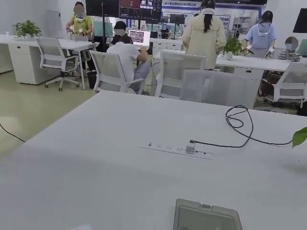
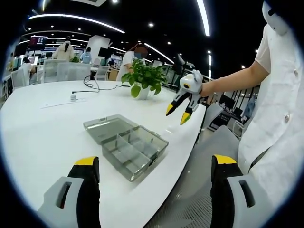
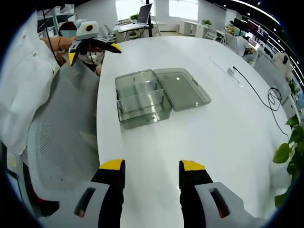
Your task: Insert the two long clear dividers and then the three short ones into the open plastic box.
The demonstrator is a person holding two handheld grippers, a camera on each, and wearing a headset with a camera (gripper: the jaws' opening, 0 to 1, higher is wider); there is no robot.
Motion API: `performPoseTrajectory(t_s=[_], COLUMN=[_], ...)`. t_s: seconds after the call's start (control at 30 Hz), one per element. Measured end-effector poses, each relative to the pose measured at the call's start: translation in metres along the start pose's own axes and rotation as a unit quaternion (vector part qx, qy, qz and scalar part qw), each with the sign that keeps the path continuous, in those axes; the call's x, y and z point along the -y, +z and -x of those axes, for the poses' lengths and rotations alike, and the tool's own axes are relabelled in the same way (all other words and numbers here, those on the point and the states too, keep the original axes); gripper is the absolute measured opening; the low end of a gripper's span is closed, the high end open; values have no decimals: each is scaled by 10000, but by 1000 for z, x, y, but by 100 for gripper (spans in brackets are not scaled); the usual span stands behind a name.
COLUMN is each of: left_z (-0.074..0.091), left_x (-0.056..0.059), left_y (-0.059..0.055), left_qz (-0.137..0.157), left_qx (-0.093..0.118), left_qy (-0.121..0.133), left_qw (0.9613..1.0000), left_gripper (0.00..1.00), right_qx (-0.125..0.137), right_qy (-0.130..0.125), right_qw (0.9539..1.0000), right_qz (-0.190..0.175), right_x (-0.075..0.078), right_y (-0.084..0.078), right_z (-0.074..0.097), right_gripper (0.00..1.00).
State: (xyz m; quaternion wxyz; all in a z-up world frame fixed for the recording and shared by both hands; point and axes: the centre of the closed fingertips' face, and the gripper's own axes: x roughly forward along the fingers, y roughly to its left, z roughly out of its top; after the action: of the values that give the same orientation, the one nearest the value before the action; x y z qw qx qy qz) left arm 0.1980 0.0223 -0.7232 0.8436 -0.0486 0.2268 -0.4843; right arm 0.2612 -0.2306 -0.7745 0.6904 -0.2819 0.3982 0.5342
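White table (image 1: 96,158) bears recessed power strip (image 1: 175,149), plug (image 1: 190,148) seated in it, black cable (image 1: 240,125) looping right. Potted plant (image 2: 144,78) near table edge. Office chairs (image 1: 111,72) behind, people (image 1: 205,33) beyond.

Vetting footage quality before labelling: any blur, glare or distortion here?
Head view: soft and hazy, the plastic box cropped at the bottom. Left gripper view: fisheye bows the table edge. Right gripper view: small glare spot on the lid, windows blown out.

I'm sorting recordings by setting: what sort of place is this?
Most likely an open-plan office or demo lab: long white tables, rows of swivel office chairs, and big wall screens at the back, with people working at the desks beyond.
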Motion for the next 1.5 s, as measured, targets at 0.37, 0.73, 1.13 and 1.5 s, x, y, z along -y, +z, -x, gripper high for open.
performPoseTrajectory(t_s=[0.37, 0.73, 1.13, 1.5], left_z=[0, 2, 4, 5], left_x=[0, -4, -6, -8], left_y=[0, 0, -1, -3], left_qz=[25, 57, 90, 136], left_qx=[-10, -32, -55, -64], left_qy=[8, 43, 67, 92], left_qw=[10000, 10000, 9999, 9998], left_gripper=[100, 99, 99, 99], right_qx=[-698, -1397, -1899, -2011], right_qy=[106, 274, 427, 400], right_qw=[9968, 9840, 9690, 9651], right_qz=[364, 1076, 1522, 1627], right_x=[8, 19, 25, 31], right_y=[-44, -73, -94, -99], right_z=[-3, -16, -30, -35], right_gripper=[49, 49, 47, 42])
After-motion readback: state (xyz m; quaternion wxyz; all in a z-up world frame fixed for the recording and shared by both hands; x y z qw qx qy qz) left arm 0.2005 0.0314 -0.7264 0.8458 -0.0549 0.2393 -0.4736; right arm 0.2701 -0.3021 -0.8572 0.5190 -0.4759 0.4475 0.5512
